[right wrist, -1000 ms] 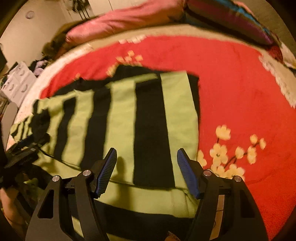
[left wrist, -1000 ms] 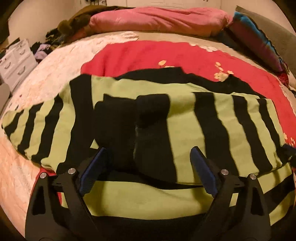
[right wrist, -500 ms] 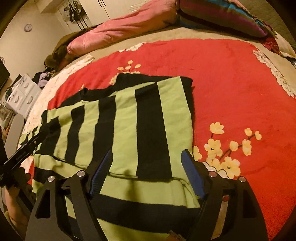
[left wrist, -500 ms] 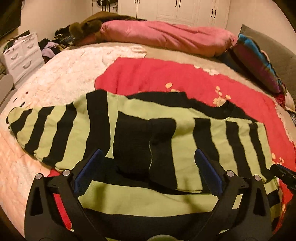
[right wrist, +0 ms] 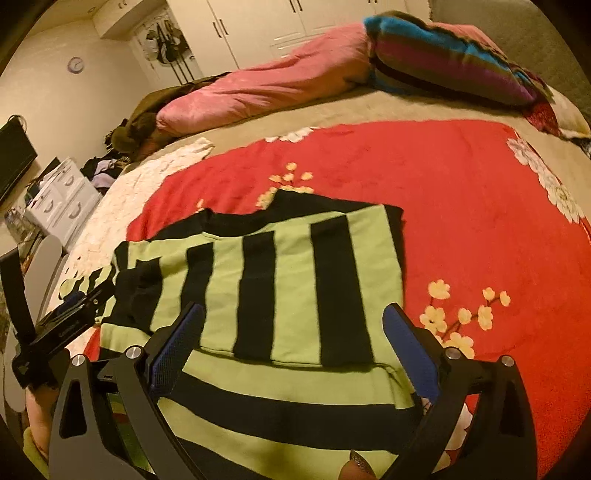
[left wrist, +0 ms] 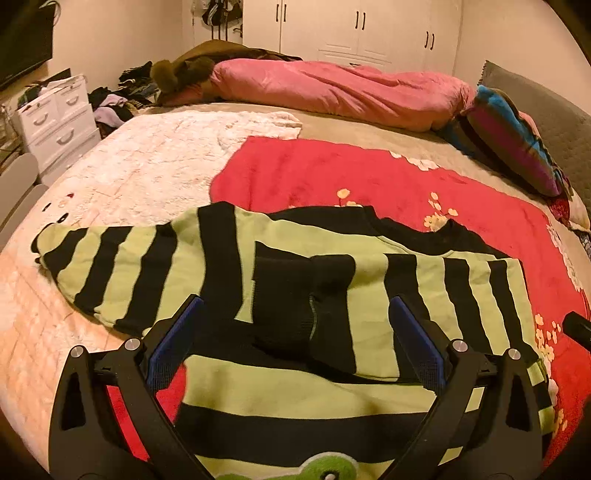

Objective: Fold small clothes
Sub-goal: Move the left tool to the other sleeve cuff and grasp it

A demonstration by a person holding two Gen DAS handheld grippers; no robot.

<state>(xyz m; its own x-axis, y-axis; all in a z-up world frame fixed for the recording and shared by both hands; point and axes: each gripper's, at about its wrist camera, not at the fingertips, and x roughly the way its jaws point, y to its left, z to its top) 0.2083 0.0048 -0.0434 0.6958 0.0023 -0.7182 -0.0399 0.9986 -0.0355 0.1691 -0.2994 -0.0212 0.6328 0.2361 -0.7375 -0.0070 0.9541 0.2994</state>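
A green and black striped sweater (left wrist: pixel 295 391) lies flat on the red blanket (left wrist: pixel 332 173). Its right sleeve is folded across the body, with the black cuff (left wrist: pixel 291 295) in the middle. The other sleeve (left wrist: pixel 110 266) stretches left onto the white blanket (left wrist: pixel 147 173). My left gripper (left wrist: pixel 295 306) hovers open above the folded cuff, touching nothing. Over the sweater's (right wrist: pixel 291 280) right side, my right gripper (right wrist: pixel 293 310) has its jaws opening, with nothing pressed between them. The left gripper (right wrist: pixel 55 321) also shows at the left edge of the right wrist view.
A pink duvet (left wrist: pixel 332 88) and a striped pillow (left wrist: pixel 517 147) lie along the far side of the bed. A white drawer unit (left wrist: pixel 55 118) with piled clothes stands to the left. White wardrobes (left wrist: pixel 351 33) line the back wall.
Both grippers have risen and drawn back from the sweater, so more of the room shows. The right jaws have spread much wider and the left a little. The sweater stays put.
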